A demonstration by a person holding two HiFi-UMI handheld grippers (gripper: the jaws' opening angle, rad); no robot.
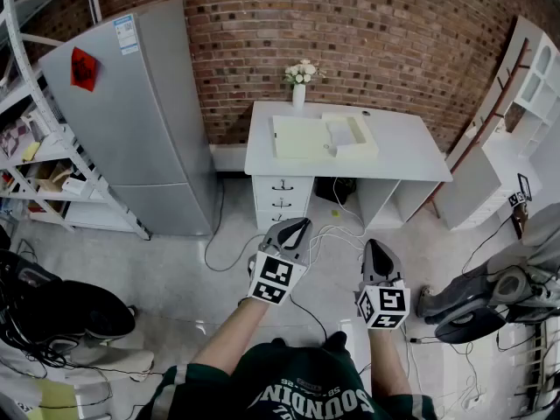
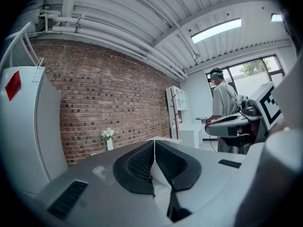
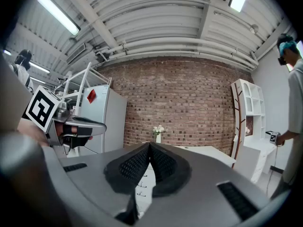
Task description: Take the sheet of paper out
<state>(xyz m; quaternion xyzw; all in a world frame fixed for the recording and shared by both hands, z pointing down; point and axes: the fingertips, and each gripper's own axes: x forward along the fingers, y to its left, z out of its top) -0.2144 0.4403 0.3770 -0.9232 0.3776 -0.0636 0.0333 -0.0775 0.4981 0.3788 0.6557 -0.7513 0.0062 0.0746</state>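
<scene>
Head view: the person stands on the floor, well apart from a white desk [image 1: 398, 147] at the far brick wall. An open cream box [image 1: 350, 135] lies on the desk with its flat lid spread to the left. The sheet of paper cannot be told apart from the box at this range. A vase of white flowers [image 1: 299, 81] stands at the desk's far edge, and a grey fridge [image 1: 140, 121] stands to the left. Both grippers are held near the body, the left gripper [image 1: 302, 224] and the right gripper [image 1: 374, 246], pointing toward the desk.

Left gripper view: the jaws are pressed together at the tips with nothing between them. The vase shows far off against the bricks, and another person [image 2: 223, 105] stands at the right.

Right gripper view: these jaws also meet at the tips and are empty. Desk, vase and fridge lie far beyond them.
</scene>
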